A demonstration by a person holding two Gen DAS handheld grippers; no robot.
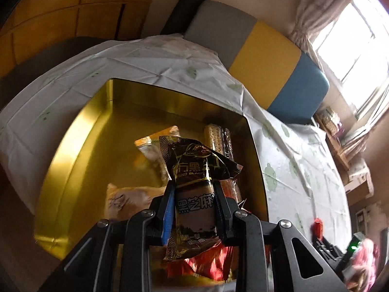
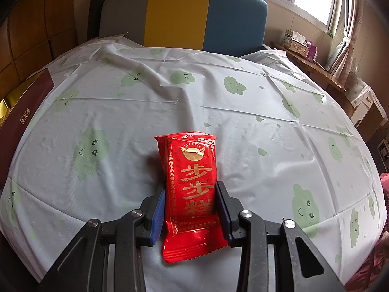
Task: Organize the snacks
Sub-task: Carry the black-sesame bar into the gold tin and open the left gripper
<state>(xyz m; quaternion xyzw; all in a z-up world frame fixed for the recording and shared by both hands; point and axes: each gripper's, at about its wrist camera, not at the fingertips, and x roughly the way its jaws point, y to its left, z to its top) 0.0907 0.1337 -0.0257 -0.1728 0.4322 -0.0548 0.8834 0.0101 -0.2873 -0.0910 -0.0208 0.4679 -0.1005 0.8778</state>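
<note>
My left gripper (image 1: 194,185) is shut on a dark brown-and-gold snack packet (image 1: 194,194), held over the open gold tin box (image 1: 73,150). Inside the box lie a cracker pack (image 1: 214,138), a pale wrapped snack (image 1: 128,199), a clear-wrapped snack (image 1: 150,148) and a red packet (image 1: 206,262) under the gripper. In the right wrist view my right gripper (image 2: 190,189) is shut on a red snack packet (image 2: 192,185) with gold characters, which rests on the white tablecloth (image 2: 194,102). The box's dark red outer side (image 2: 22,112) shows at the left edge there.
A grey, yellow and blue cushioned seat back (image 2: 180,14) stands behind the table. A wooden cabinet (image 1: 60,12) is at the left. A shelf with tissue boxes (image 2: 299,43) runs under the window at the right. The other gripper and a pink sleeve (image 1: 364,255) show at the lower right.
</note>
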